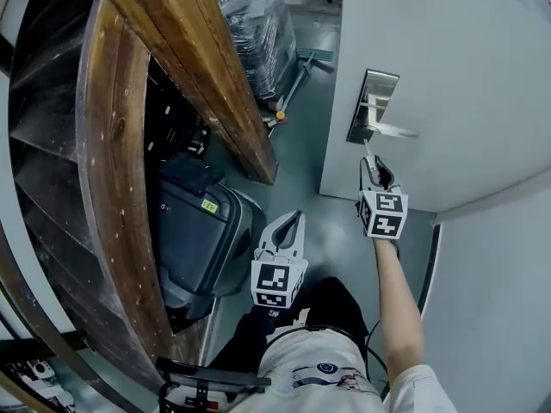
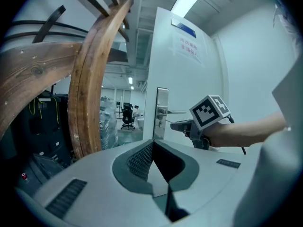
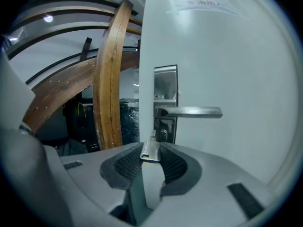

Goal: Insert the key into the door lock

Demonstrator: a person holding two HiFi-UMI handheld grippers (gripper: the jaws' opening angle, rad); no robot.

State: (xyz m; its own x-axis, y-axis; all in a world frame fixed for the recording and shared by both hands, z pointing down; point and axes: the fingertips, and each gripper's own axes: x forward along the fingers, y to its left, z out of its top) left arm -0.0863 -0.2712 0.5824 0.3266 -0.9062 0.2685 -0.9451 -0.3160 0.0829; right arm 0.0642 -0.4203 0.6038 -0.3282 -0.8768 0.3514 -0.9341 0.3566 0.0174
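A white door (image 1: 465,76) carries a steel lock plate (image 1: 373,106) with a lever handle (image 1: 392,130). Just below the handle my right gripper (image 1: 374,166) is shut on a small silver key (image 3: 150,148). The key's tip points at the keyhole (image 3: 163,135) under the handle (image 3: 189,111) and stands just short of it, slightly to its left. My left gripper (image 1: 294,224) hangs lower and to the left, away from the door, shut with nothing in it. In the left gripper view its jaws (image 2: 154,145) meet, and the right gripper (image 2: 179,125) shows beyond them at the lock plate (image 2: 162,112).
A curved wooden stair beam (image 1: 112,188) fills the left side, and another beam (image 1: 207,67) slants down towards the door's edge. A black suitcase (image 1: 198,231) lies on the grey floor beside my left gripper. A wrapped pallet (image 1: 258,33) stands beyond the door's edge.
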